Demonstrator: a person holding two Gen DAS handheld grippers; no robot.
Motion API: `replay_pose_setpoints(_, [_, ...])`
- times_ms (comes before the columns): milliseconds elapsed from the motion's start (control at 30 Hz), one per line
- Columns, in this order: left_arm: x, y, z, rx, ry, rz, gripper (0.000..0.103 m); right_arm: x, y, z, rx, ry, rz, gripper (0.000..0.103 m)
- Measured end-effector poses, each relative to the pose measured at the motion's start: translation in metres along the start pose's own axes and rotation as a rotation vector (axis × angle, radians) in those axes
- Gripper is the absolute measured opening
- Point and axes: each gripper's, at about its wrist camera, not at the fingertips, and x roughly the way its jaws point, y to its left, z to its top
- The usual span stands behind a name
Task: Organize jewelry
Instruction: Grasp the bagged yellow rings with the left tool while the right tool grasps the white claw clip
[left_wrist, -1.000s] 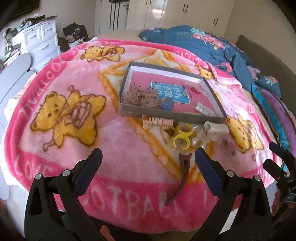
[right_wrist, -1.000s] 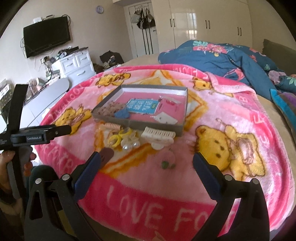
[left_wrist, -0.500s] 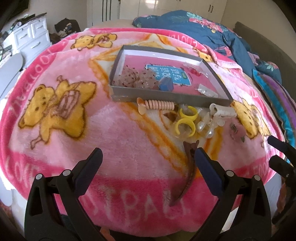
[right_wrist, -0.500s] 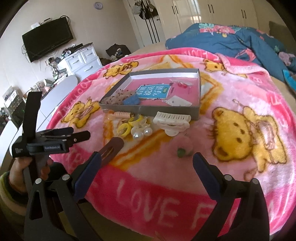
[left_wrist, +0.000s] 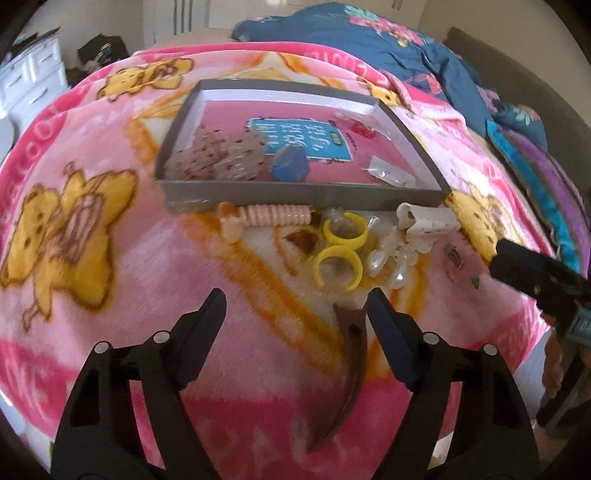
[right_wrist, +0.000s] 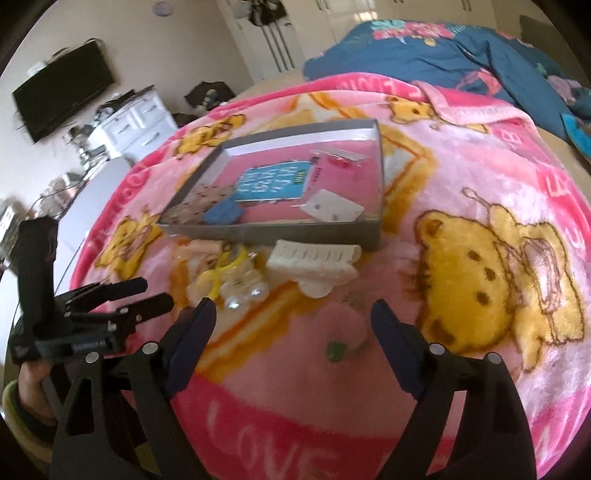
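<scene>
The blanket is fluffy cloth; the brown hair clip looks glossy plastic; the box is matt cardboard.

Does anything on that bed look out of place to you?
Yes. The gray tray holds only a few things, while most pieces lie loose on the pink blanket in front of it: yellow rings, a white hair clip, and a brown clip on its own nearer the blanket's edge.

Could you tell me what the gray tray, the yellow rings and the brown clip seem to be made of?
Tray: likely cardboard, matte gray outside, thin white-lined walls.
Rings: probably plastic, glossy, uniformly bright yellow.
Clip: possibly plastic or acetate, smooth brown with faint sheen; uncertain.
</scene>
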Motion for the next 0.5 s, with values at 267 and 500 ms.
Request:
replay_pose_setpoints(267, [0.026, -0.009, 0.013, 0.043, 0.061, -0.026, 0.068, 0.014, -0.013, 0.013, 0.071, 0.013, 0.029, 0.085])
replay_pose_setpoints(500, [0.042, -0.015, 0.018, 0.087, 0.092, -0.031, 0.051, 0.032, -0.025, 0.022, 0.132, 0.051, 0.036, 0.085])
